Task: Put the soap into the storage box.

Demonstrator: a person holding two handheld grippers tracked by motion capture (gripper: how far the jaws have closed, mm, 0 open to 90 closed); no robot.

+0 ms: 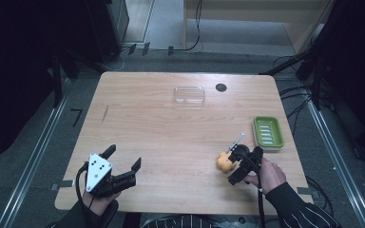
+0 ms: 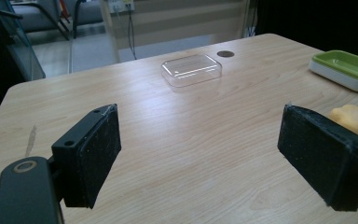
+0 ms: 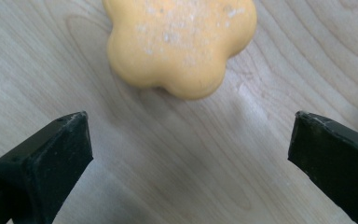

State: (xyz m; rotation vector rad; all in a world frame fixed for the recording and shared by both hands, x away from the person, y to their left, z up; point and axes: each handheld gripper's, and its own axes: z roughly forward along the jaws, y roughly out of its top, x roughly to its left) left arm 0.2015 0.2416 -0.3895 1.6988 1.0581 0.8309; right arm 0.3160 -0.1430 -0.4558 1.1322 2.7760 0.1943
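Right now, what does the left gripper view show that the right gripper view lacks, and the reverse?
Left gripper view alone: a clear plastic container, a green and white tray, a dark round disc near the table's far edge, and the floor beyond. Right gripper view alone: the flower-lobed outline of the yellow-orange piece, close up. Both: the wooden table, that yellow-orange piece, and each hand-held gripper's own open jaws.

Setting: appearing to be a lab or recording room, not a home.
Table (image 1: pixel 138 118): a lone pale wooden top standing on grey floor, carrying both grippers.
Floor rails (image 1: pixel 38 147): metal tracks running along either side of the table, outboard of each gripper.
Cables (image 1: pixel 292 95): black leads trailing across the floor beyond the grippers.
Surroundings: dark equipment looming at both sides.
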